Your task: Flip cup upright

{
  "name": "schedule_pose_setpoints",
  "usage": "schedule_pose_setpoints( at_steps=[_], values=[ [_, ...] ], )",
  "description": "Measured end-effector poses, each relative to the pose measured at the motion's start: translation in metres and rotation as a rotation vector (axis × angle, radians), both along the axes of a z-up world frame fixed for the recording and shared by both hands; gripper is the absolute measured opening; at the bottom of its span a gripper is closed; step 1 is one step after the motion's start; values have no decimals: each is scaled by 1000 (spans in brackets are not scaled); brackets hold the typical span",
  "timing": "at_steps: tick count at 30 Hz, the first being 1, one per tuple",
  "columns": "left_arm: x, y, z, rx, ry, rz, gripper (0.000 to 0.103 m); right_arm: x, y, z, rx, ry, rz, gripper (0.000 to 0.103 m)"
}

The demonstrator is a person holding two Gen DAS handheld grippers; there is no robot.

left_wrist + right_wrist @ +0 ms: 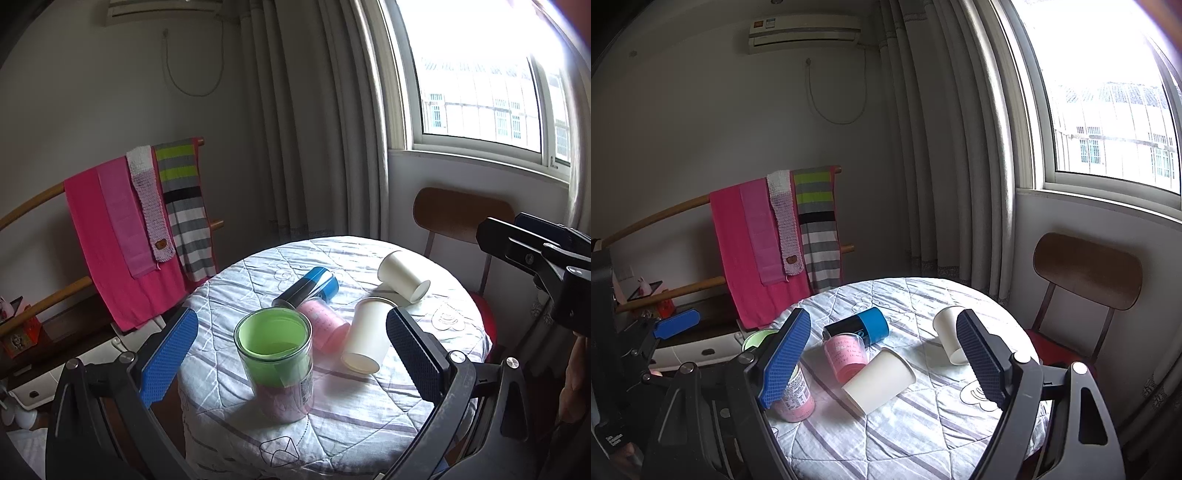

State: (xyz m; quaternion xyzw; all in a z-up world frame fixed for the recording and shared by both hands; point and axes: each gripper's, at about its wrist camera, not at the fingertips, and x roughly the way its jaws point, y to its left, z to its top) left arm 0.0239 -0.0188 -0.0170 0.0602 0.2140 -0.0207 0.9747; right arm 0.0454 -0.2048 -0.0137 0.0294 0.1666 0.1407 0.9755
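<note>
Several cups sit on a round quilted table (pixel 354 424). A clear glass cup with green and pink lining (pixel 275 363) stands upright. A white paper cup (pixel 367 334) lies on its side, as do a second white paper cup (pixel 402 276), a pink cup (pixel 325 325) and a blue and black cup (pixel 308 288). My left gripper (pixel 291 354) is open above the table, its fingers either side of the glass cup. My right gripper (pixel 882 354) is open, above the near white cup (pixel 879 380), pink cup (pixel 846 352), blue cup (pixel 858 326) and far white cup (pixel 947 332).
A wooden chair (pixel 1086 280) stands at the table's right, under the window. A wooden rack with pink and striped towels (pixel 136 229) stands at the left. The right gripper's body (pixel 535 258) shows at the right of the left wrist view.
</note>
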Motion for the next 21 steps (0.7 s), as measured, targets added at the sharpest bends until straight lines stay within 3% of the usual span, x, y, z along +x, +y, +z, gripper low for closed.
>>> schedule_pose_setpoints(
  at_steps=[9, 14, 21],
  values=[
    [2, 8, -4, -18, 17, -2, 103, 0, 7, 1, -22, 3, 2, 83],
    [7, 17, -8, -79, 55, -20, 103, 0, 14, 0, -39, 3, 5, 83],
    [10, 29, -14, -92, 52, 33, 103, 2, 18, -1, -49, 13, -7, 83]
  ],
)
